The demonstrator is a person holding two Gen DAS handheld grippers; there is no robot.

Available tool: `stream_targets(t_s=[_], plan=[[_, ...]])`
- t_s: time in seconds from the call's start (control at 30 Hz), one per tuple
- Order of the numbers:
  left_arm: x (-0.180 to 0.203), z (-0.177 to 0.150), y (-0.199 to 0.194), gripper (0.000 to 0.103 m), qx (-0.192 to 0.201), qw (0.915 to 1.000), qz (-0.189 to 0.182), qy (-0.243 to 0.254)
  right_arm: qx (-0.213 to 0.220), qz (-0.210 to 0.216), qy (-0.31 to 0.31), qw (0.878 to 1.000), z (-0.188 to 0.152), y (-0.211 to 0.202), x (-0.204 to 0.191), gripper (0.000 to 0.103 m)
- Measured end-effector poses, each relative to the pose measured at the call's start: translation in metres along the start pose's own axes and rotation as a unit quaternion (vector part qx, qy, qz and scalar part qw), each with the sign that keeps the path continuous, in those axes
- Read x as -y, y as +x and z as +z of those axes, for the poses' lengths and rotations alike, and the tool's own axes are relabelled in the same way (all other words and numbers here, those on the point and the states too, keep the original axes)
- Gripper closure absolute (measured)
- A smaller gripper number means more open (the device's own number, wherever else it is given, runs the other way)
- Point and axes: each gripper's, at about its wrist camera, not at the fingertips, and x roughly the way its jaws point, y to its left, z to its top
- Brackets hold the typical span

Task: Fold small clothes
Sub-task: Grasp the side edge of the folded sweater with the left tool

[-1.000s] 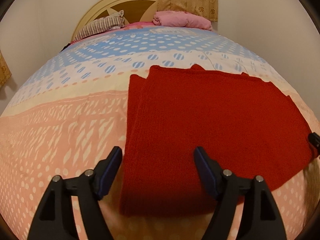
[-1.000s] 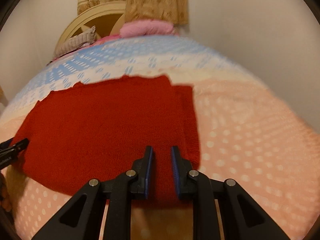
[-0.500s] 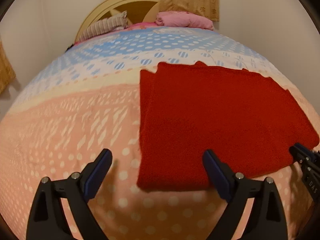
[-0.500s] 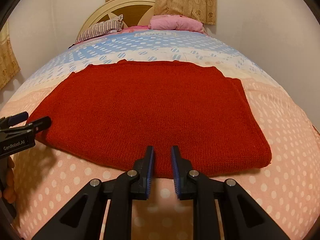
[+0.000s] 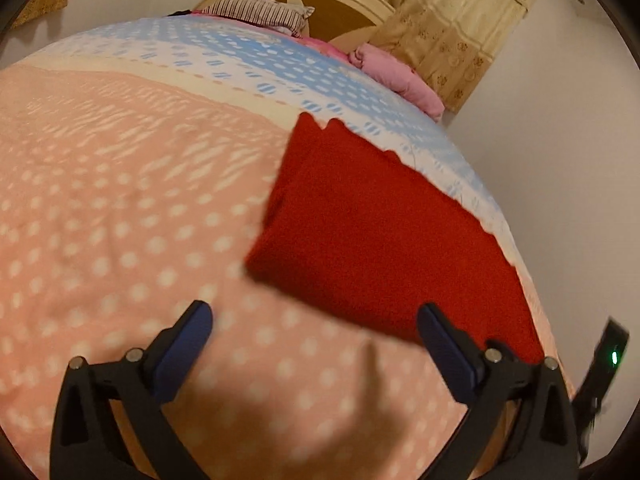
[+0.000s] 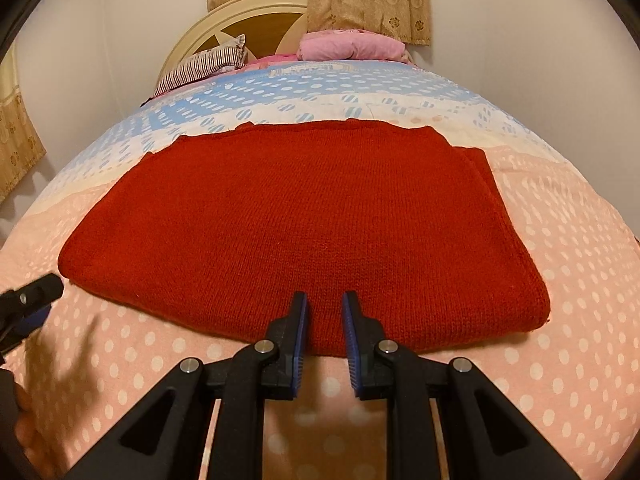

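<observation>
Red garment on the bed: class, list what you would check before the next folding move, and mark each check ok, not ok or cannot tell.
1. The red garment lies flat and folded on the bedspread: ok.
2. Its layers line up: a lower layer sticks out along the right side in the right wrist view: not ok.
3. The left tongs are free: the jaws are opening, with only bedspread between them: ok.
4. The right tongs are clear of the knit: a narrow gap sits at the near fold; contact: cannot tell.
5. The left wrist view is sharp enough to aim by: it is blurred: not ok.
</observation>
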Motion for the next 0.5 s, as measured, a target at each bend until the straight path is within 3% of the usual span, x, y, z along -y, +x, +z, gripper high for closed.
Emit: stream_targets(t_s=[0.33, 0.4, 0.47, 0.5], plan=[[0.011, 0.062, 0.059, 0.0, -0.003, 0.9955, -0.065, -0.07, 0.0, 0.003, 0.003, 1.0, 0.001, 0.0, 0.0, 0.085], [0.011, 0.065, 0.062, 0.012, -0.002, 0.9958, -0.067, -0.063, 0.0, 0.002, 0.002, 1.0, 0.001, 0.0, -0.001, 0.085], [0.012, 0.064, 0.064, 0.038, -0.005, 0.9975, -0.058, -0.039, 0.002, -0.003, -0.003, 1.0, 0.003, -0.002, -0.003, 0.085], [0.01, 0.063, 0.063, 0.044, -0.004, 0.9977, -0.057, -0.037, 0.005, -0.003, -0.005, 1.0, 0.005, -0.004, -0.004, 0.085]])
